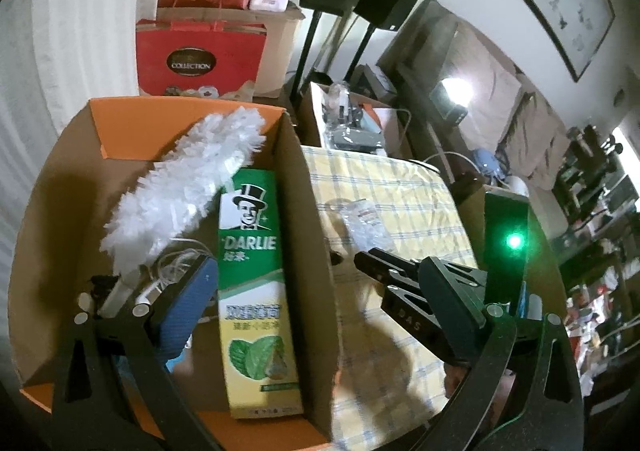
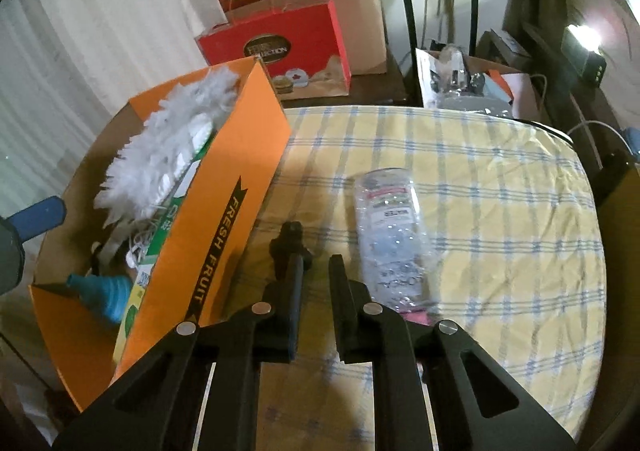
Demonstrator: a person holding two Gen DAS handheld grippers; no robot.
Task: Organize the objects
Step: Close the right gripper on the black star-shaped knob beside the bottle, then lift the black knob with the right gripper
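In the box (image 1: 312, 211) | duster (image 1: 188, 179) half-hidden | right gripper (image 2: 316, 263) nearly closed, empty | left gripper (image 1: 280, 271) perhaps wide apart

L wrist cam: above the orange carton (image 1: 188, 123), close, tilted steeply down into its inside; checked cloth (image 1: 384, 187) off to its right. R wrist cam: over the cloth (image 2: 500, 179), angled down, carton's outer wall (image 2: 224, 191) near on its left. Both face the red gift bags (image 1: 200, 59) (image 2: 296, 47) at back. Shared: carton, white duster (image 1: 180, 187) (image 2: 160, 155), cloth, clear bottle (image 1: 364, 219) (image 2: 392, 227).
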